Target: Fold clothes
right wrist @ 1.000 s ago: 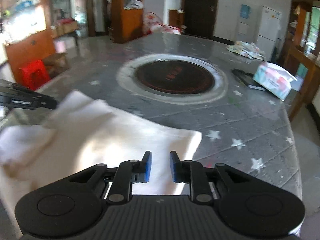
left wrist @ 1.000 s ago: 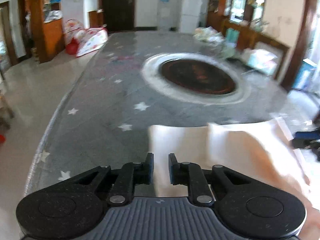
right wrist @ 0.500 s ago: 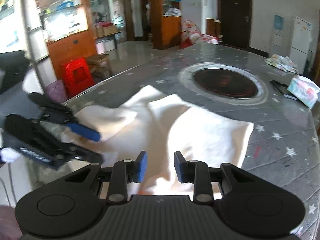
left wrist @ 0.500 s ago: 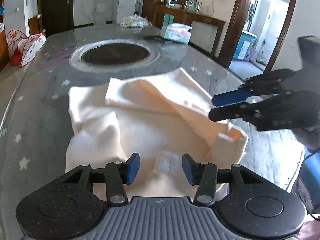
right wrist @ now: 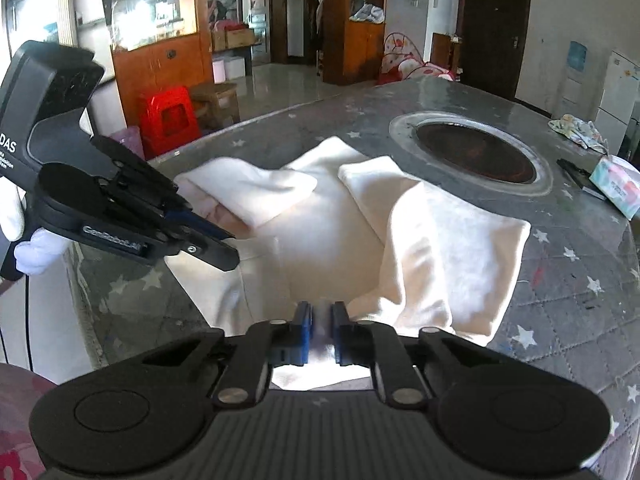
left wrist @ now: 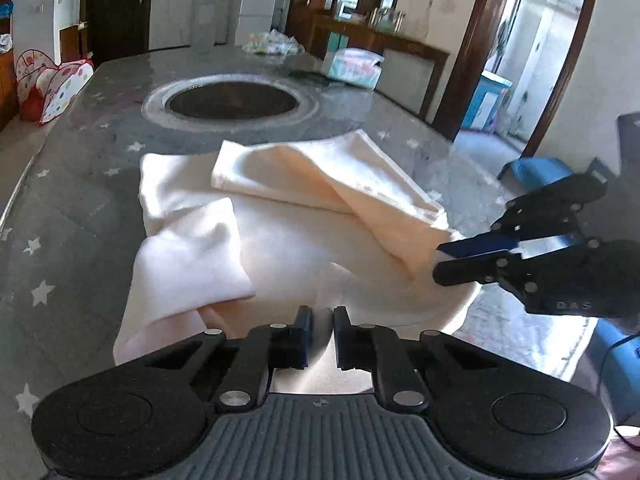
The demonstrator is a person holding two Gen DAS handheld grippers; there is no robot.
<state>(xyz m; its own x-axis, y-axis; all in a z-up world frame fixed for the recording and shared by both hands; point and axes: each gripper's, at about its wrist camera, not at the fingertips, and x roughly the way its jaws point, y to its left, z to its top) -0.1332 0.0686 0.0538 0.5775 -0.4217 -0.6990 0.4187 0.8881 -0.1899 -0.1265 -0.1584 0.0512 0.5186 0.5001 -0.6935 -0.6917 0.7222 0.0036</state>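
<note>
A cream-white cloth garment [left wrist: 304,232] lies spread on the grey star-patterned bench [left wrist: 80,208], directly ahead of both tongs, with its two sleeves folded inward over the body. The left tongs [left wrist: 320,332] sit low at the garment's near edge; their blue-padded fingers [left wrist: 303,330] stand close together with a narrow gap, and white fabric shows in that gap, though whether the pads actually bite it cannot be told from this view. In the right wrist view the same left tongs [right wrist: 224,246] reach in from the left side, their tips at the garment's edge and seemingly pressed together on it. The right tongs [right wrist: 321,330] are likewise nearly closed, with a strip of the garment's hem visible between the blue pads [right wrist: 303,328]. From the left wrist view the right tongs [left wrist: 444,258] come in from the right, tips drawn together at the bunched corner where the folded sleeve ends. Beyond the garment, farther ahead of both tongs, a dark round inset with a pale ring [left wrist: 234,100] is set into the bench. Past it, to the right, rests a pastel tissue packet [left wrist: 354,66], and a crumpled printed cloth [left wrist: 272,42] lies near the bench's far end. A red plastic stool [right wrist: 170,116] stands on the floor to the left of the right tongs.
</note>
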